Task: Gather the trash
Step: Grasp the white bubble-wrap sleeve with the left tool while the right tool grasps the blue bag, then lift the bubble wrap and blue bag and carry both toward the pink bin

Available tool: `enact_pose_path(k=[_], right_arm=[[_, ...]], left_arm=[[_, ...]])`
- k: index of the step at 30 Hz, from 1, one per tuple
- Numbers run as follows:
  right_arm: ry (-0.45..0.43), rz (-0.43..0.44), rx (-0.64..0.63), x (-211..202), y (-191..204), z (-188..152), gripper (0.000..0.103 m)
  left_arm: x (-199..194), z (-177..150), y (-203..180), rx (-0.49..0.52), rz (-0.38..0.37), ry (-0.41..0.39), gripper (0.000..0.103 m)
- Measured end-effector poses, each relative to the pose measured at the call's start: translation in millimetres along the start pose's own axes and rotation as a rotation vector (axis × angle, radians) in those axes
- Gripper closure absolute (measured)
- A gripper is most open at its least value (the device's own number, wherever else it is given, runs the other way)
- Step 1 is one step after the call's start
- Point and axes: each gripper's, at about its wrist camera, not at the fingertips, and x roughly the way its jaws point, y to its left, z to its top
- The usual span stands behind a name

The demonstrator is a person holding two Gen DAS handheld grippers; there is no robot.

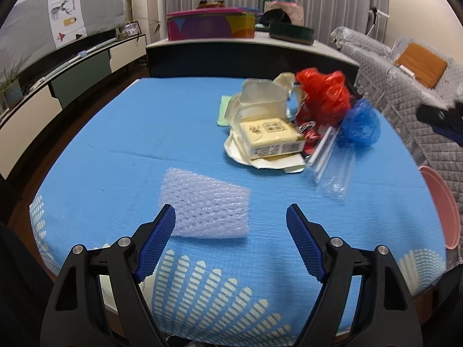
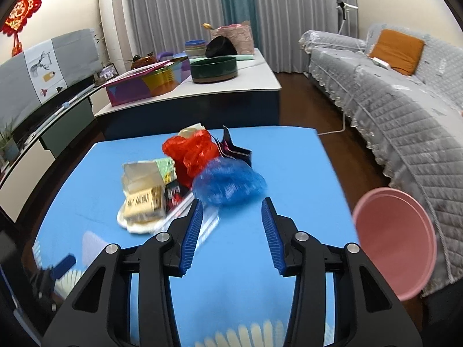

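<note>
A pile of trash lies on the blue table [image 1: 144, 133]: a red plastic bag [image 1: 324, 98], a crumpled blue bag [image 1: 360, 127], a cream carton box [image 1: 270, 138], clear plastic wrap [image 1: 332, 167]. A white foam net sleeve [image 1: 205, 205] lies apart, just ahead of my open, empty left gripper [image 1: 230, 217]. My right gripper [image 2: 231, 205] is open and empty, right before the blue bag [image 2: 228, 185], with the red bag [image 2: 189, 153] and box [image 2: 143, 202] behind and left. A pink bin [image 2: 396, 243] stands at the table's right edge.
A grey quilted sofa [image 2: 405, 110] runs along the right. A low cabinet [image 2: 188, 89] with a colourful box and a green tin stands behind the table. A TV bench [image 1: 58, 81] is on the left. The pink bin also shows in the left wrist view [image 1: 442, 202].
</note>
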Motion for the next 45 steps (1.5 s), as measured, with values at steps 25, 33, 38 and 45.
enact_pose_path(k=[25, 33, 38, 45], right_arm=[[0.035, 0.057, -0.01, 65, 14, 13, 0.102], [-0.023, 0.056, -0.03, 12, -3, 8, 0.102], [-0.056, 0.043, -0.041, -26, -16, 6, 0.102], [-0.071, -0.005, -0.05, -71, -42, -4, 0.102]], left_arm=[[12, 11, 5, 0.002, 0.069, 0.011, 0.088], [-9, 16, -3, -0.001, 0.018, -0.054, 0.089], [-28, 14, -16, 0.01, -0.053, -0.094, 0.089], [-45, 10, -41, 0.045, -0.176, -0.108, 0.089]])
